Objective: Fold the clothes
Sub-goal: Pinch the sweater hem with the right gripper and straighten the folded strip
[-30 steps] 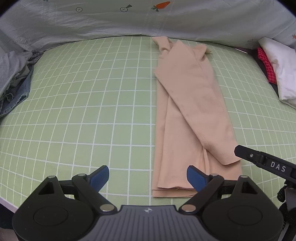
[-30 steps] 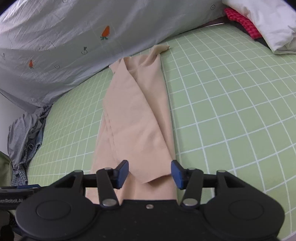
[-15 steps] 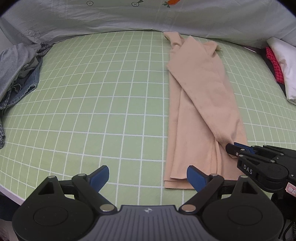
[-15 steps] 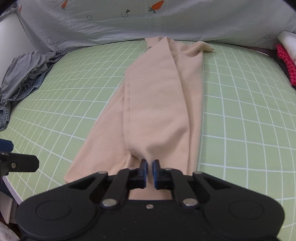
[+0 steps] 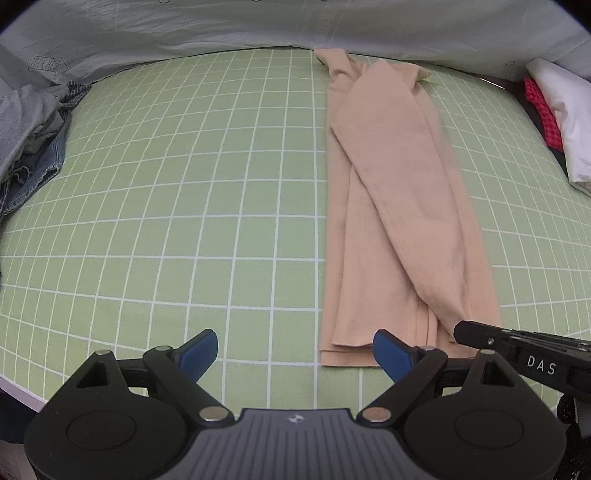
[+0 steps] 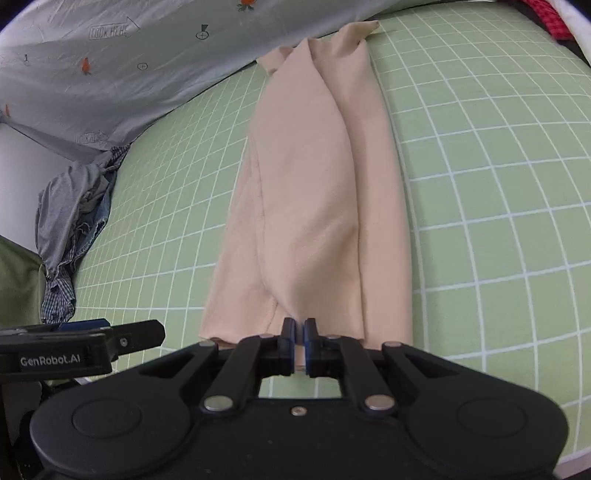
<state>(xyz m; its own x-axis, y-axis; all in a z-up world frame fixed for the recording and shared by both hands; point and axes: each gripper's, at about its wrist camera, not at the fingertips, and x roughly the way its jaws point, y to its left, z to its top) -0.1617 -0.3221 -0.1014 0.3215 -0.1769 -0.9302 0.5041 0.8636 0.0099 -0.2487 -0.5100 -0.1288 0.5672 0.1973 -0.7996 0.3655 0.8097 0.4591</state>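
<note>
The peach garment (image 5: pixel 399 221), soft, light and limp, lies lengthwise at 1 o'clock on the green mat (image 5: pixel 184 221); right gripper (image 6: pixel 299 336) pinches its near sleeve end, left gripper (image 5: pixel 295 350) gapes wide, best taking the near hem

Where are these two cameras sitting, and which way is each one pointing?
Left wrist view: sits on the left gripper, looking forward over the green grid mat; its open blue fingers show, with the right gripper's tip at right.
Right wrist view: sits on the right gripper, looking along the beige garment; its fingers are shut on the sleeve end, and the left gripper shows at the left edge.
Shared: the garment, the mat, the grey sheet behind, and the clothes pile.
</note>
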